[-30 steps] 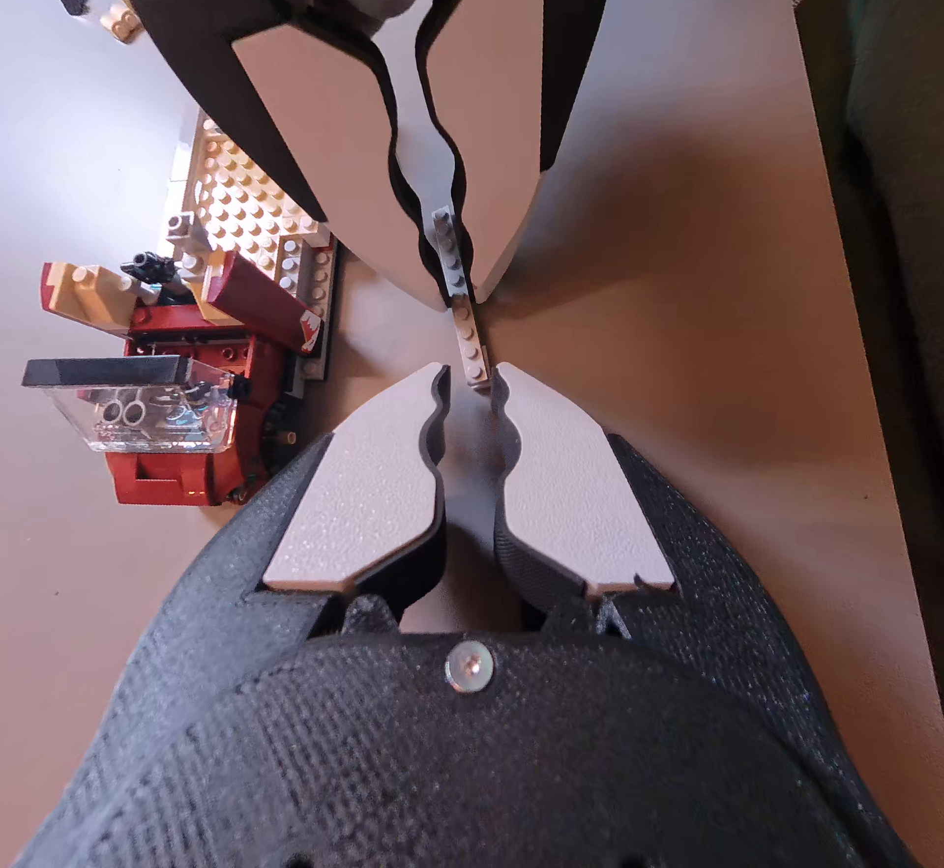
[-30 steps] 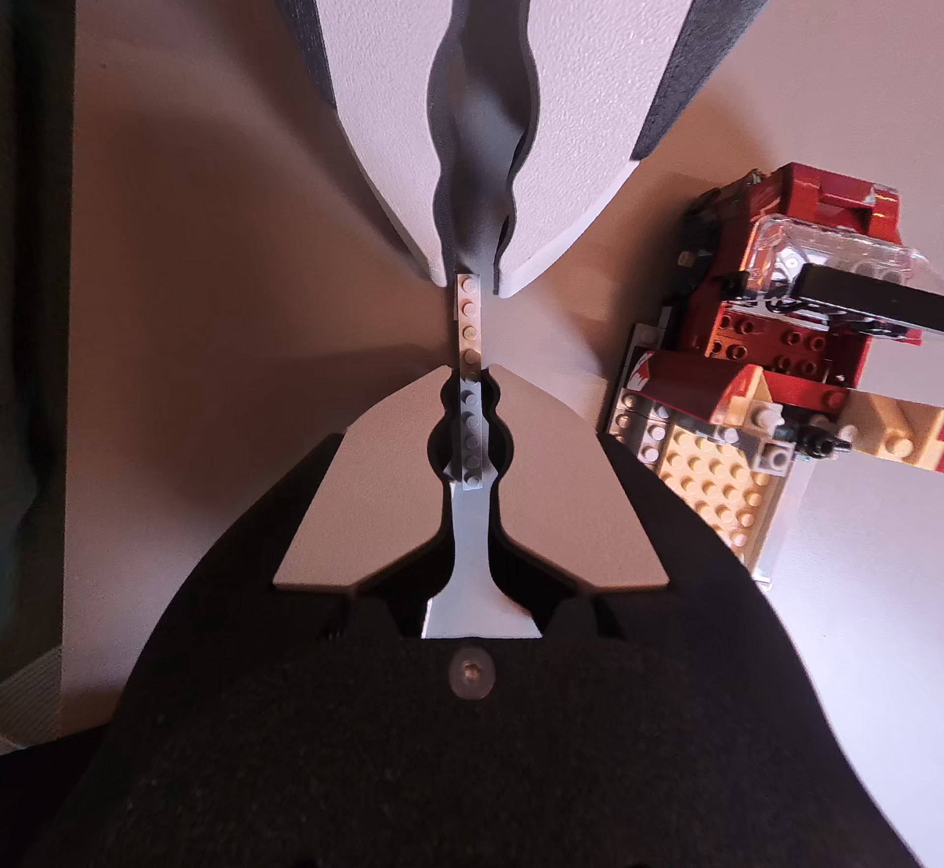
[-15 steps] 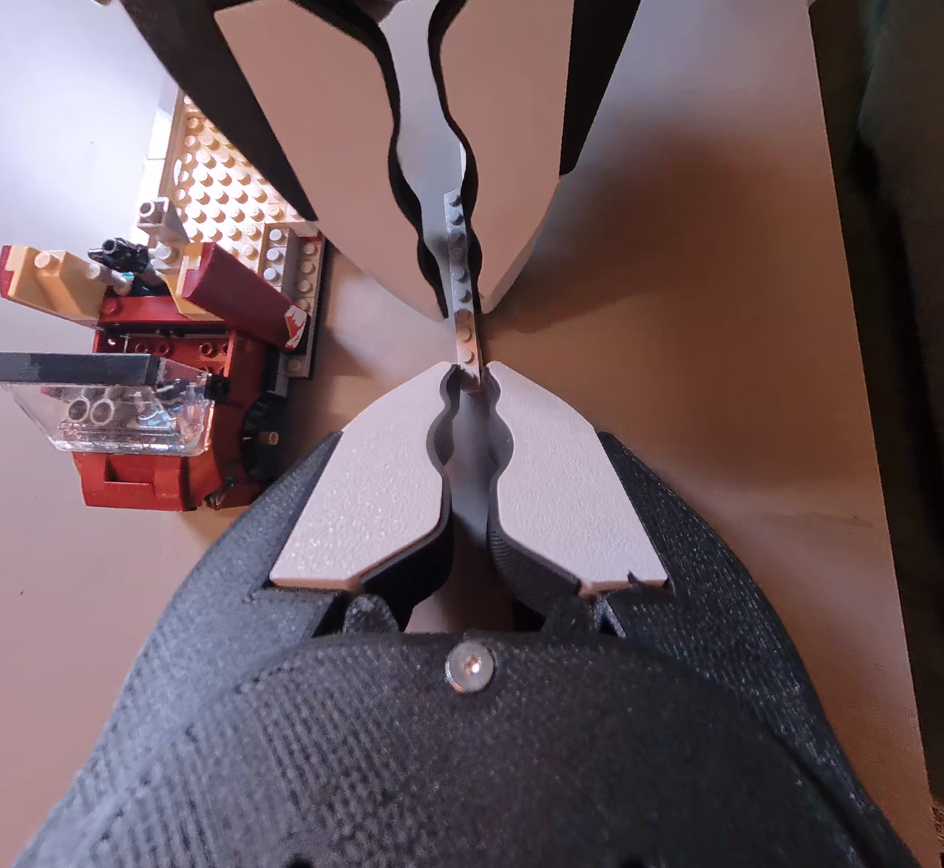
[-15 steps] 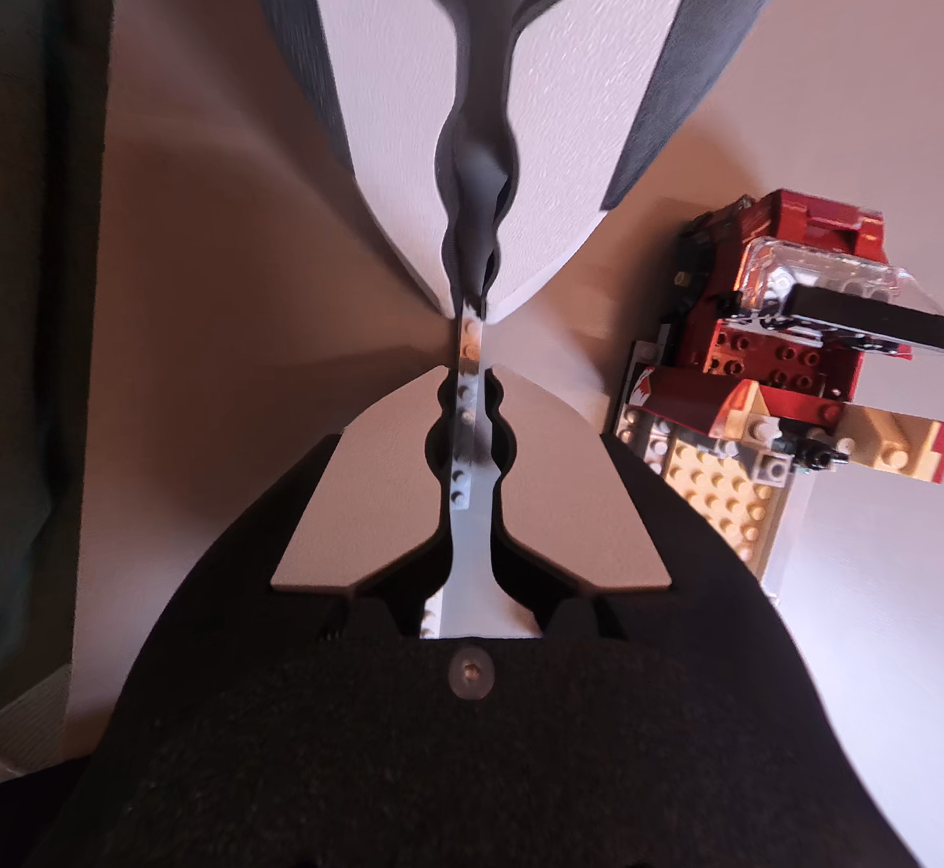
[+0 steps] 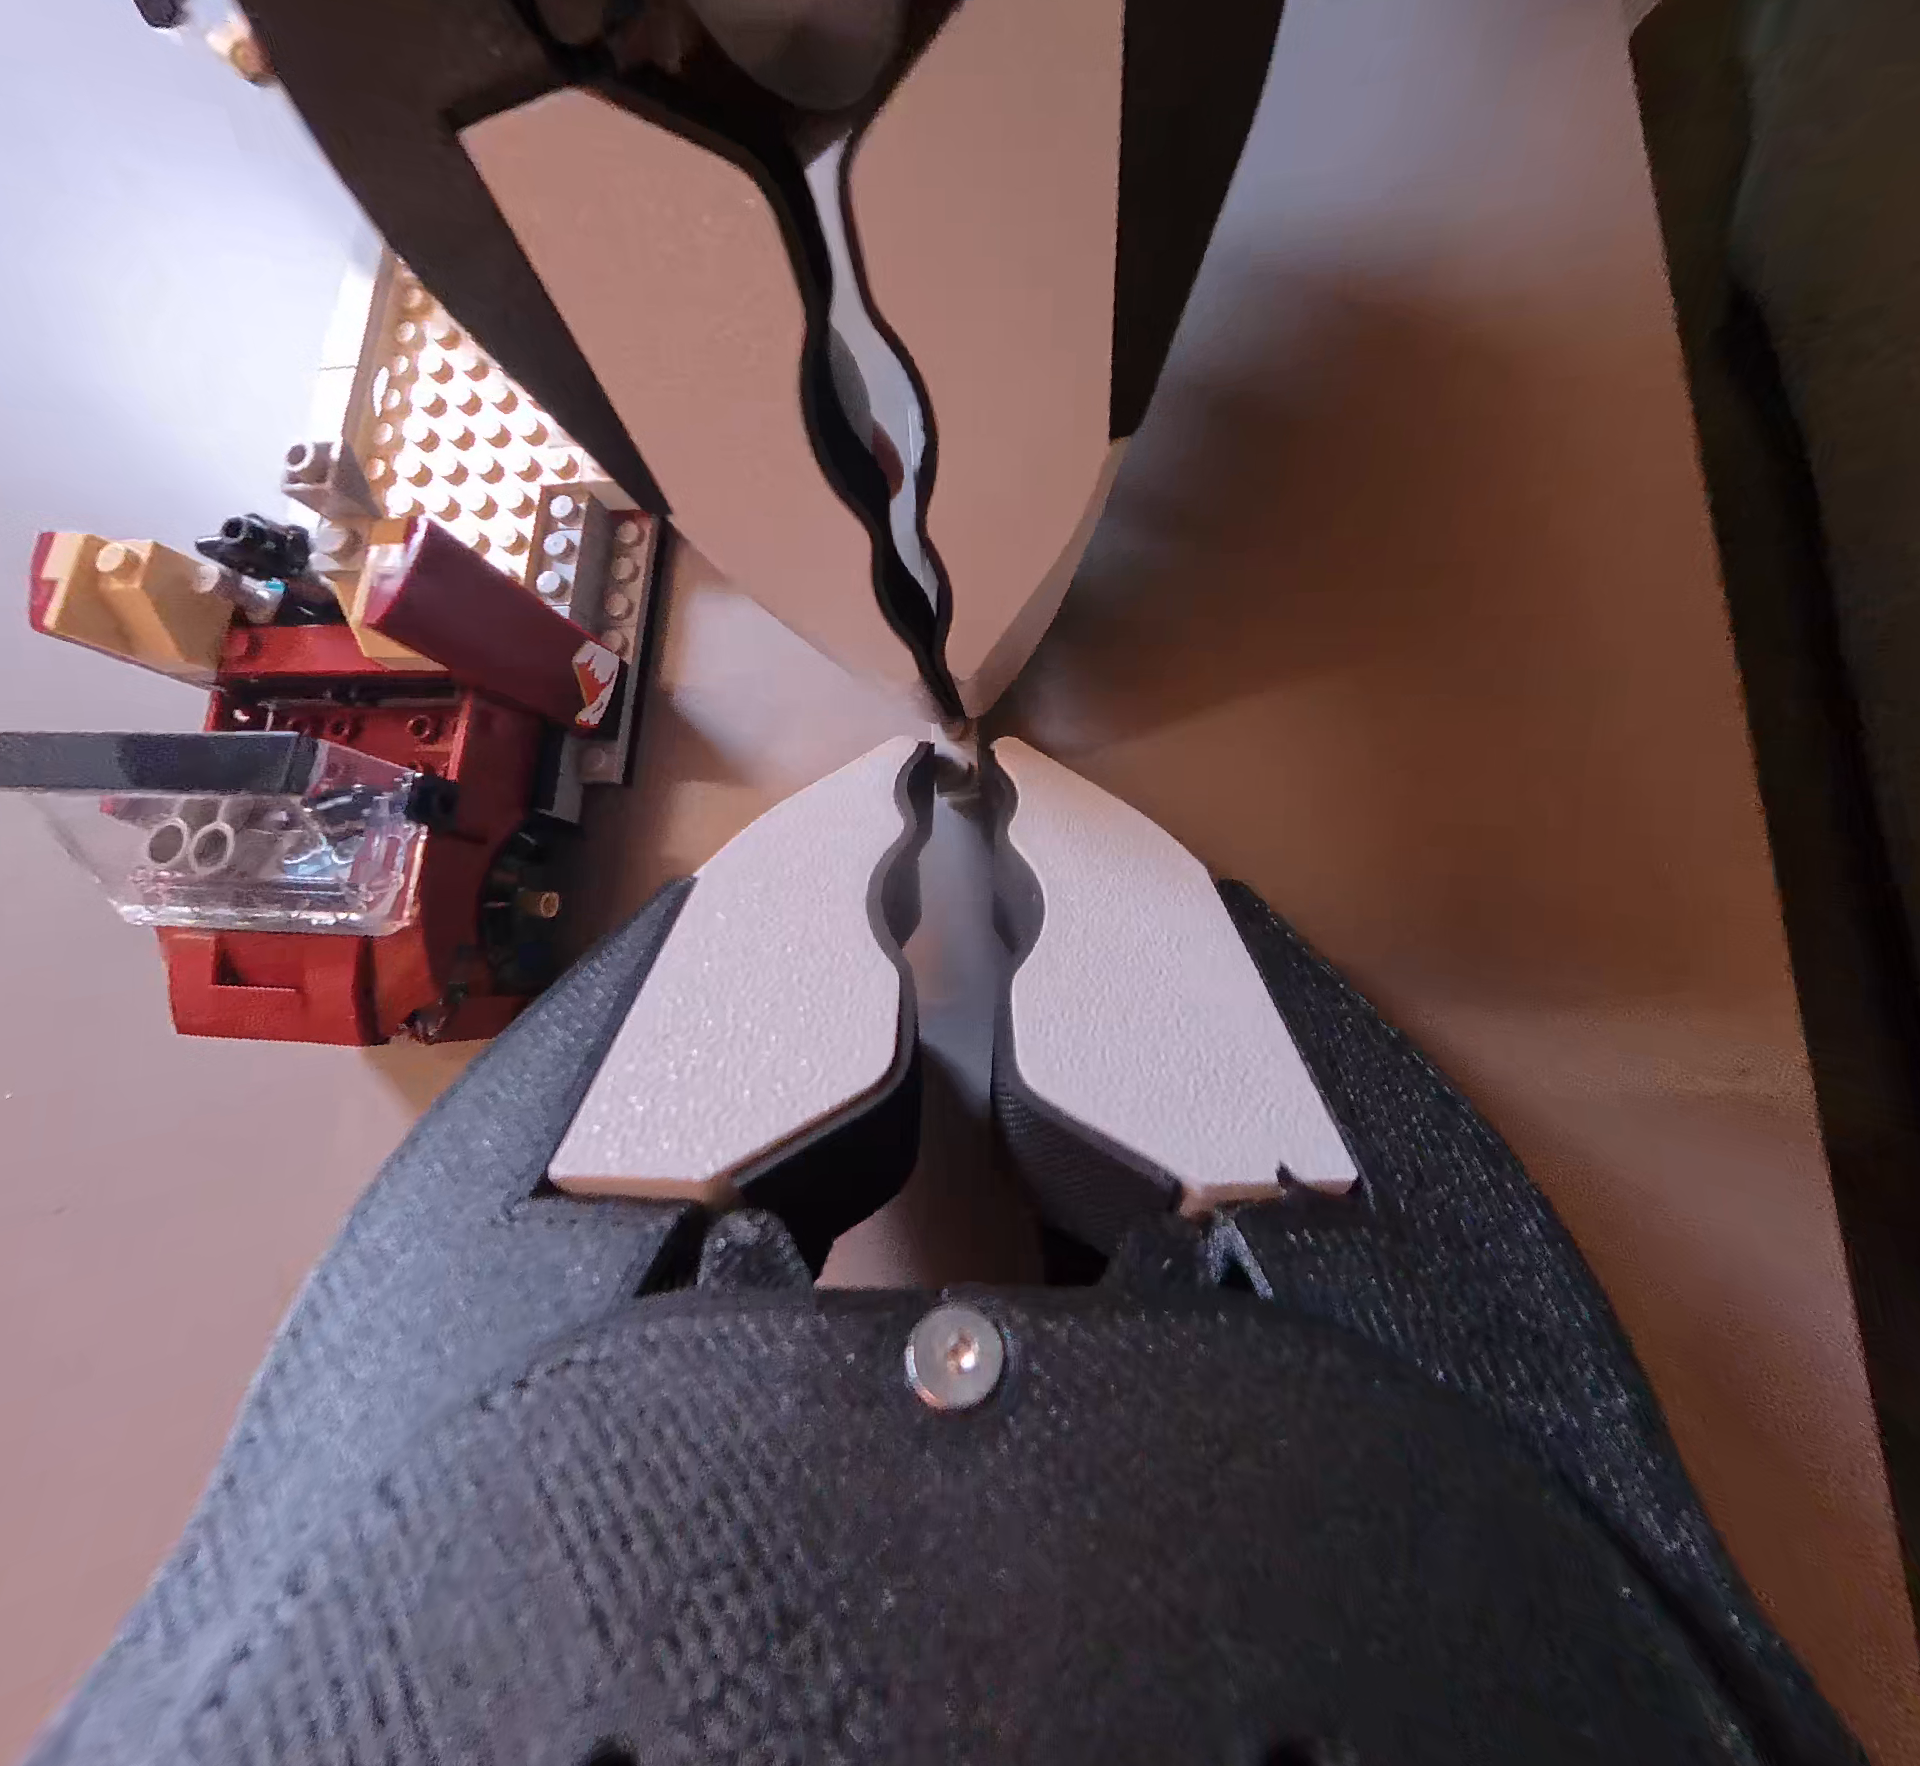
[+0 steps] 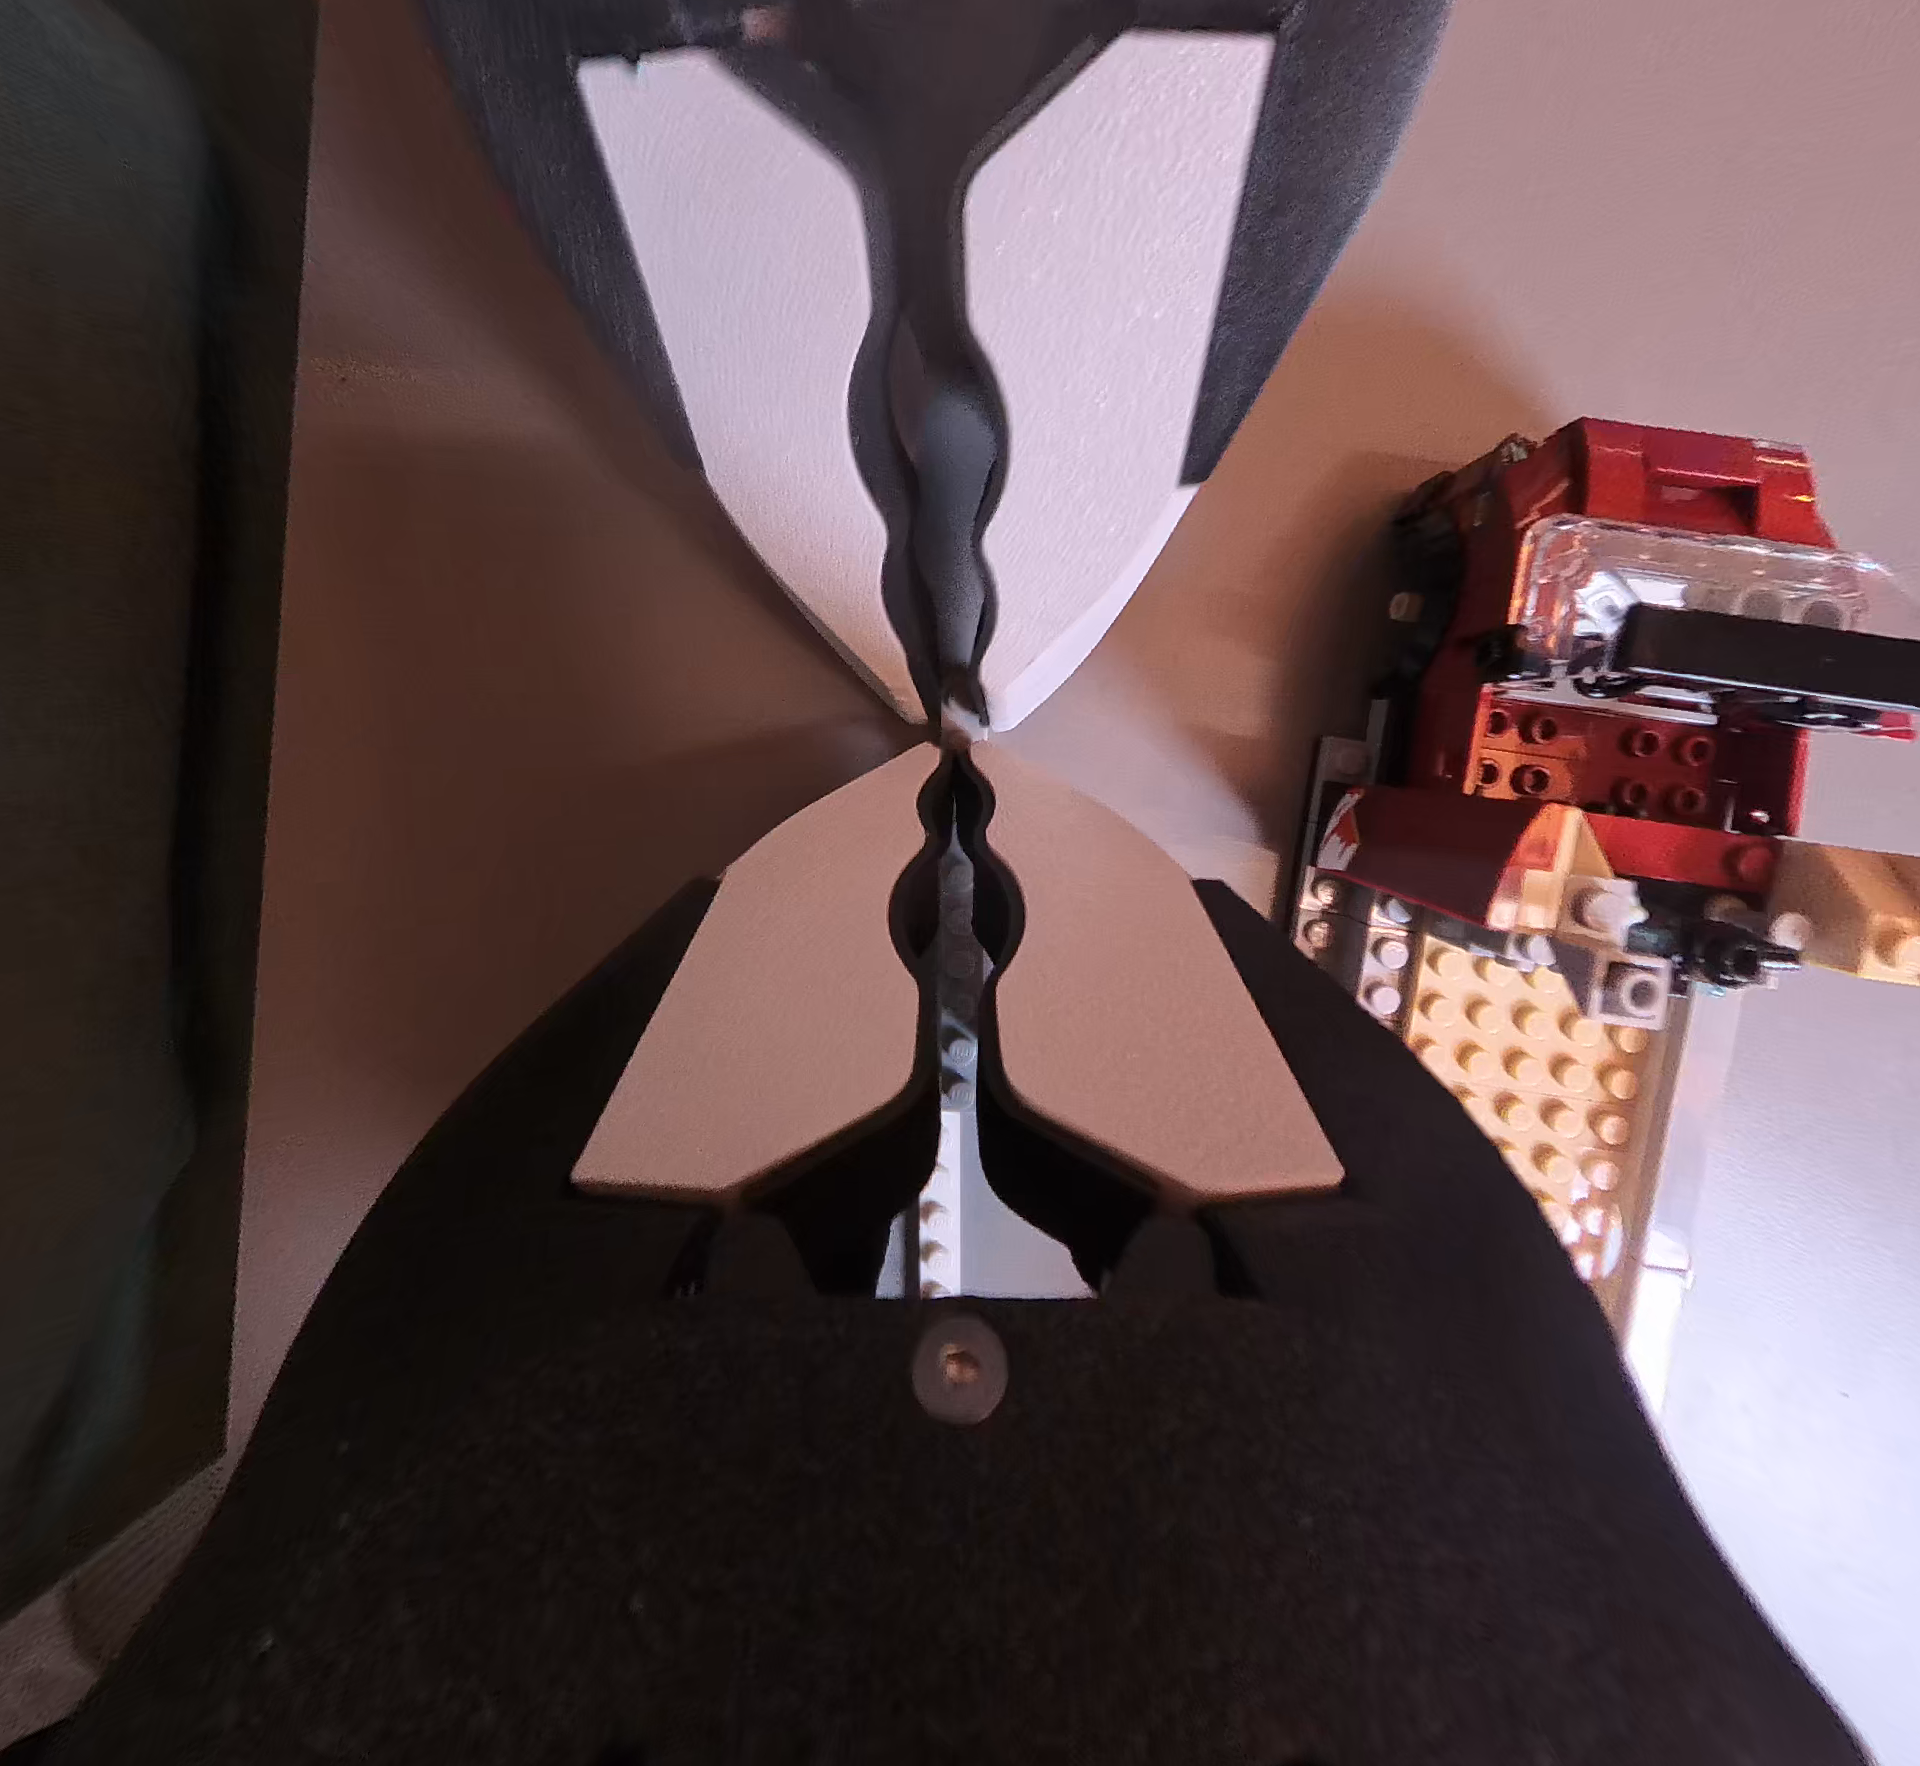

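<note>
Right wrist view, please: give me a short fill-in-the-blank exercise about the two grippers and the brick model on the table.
1. In the right wrist view, the brick model stands to the ___ of the right gripper.
2. The model's clear canopy sits on a dark ___ body.
3. The grey strip between the right gripper's fingers carries a row of ___.
4. The left gripper and the right gripper meet tip to ___.

Missing words: right; red; studs; tip.

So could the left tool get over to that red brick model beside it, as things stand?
Probably yes: the red brick model sits close on the bare table, nothing between. But the left tool is tip-to-tip with the right tool.
</note>
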`<state>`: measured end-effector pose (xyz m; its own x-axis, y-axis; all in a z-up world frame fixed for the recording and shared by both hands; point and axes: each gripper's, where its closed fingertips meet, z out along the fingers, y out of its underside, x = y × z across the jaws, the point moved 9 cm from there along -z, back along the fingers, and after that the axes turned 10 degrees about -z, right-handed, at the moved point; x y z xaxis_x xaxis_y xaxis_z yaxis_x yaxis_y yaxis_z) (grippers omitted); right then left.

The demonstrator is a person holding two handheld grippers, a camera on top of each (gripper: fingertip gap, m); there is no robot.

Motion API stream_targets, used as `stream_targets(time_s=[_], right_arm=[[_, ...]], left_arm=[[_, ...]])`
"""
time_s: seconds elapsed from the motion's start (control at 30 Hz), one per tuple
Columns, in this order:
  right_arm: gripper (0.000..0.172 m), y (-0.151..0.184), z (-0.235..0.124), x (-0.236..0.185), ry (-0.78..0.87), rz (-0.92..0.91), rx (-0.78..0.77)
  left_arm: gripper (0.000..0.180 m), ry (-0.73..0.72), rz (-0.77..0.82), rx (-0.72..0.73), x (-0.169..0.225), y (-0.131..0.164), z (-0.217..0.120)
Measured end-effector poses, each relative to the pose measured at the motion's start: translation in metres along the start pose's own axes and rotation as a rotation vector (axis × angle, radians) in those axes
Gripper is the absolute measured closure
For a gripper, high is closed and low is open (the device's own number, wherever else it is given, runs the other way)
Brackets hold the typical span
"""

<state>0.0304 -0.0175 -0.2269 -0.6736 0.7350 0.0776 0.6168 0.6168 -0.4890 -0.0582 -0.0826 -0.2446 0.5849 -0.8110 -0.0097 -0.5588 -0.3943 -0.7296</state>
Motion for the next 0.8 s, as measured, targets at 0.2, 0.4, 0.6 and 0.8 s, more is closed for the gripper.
stream_targets(time_s=[0.2,0.4,0.6,0.8], right_arm=[[0.172,-0.002,0.002,-0.003,0.009,0.006,-0.003],[0.172,-0.004,0.002,0.007,-0.102,0.068,-0.030],[0.172,-0.005,0.004,0.014,-0.173,0.067,-0.033],[0.168,-0.006,0.002,0.008,-0.103,0.006,-0.037]], left_arm=[[0.174,0.040,-0.067,0.021,-0.003,0.002,-0.002],[0.175,0.043,-0.086,0.003,-0.004,0.001,-0.001],[0.180,0.089,-0.090,-0.017,-0.008,0.000,0.000],[0.180,0.085,-0.075,0.004,-0.007,0.001,-0.001]])
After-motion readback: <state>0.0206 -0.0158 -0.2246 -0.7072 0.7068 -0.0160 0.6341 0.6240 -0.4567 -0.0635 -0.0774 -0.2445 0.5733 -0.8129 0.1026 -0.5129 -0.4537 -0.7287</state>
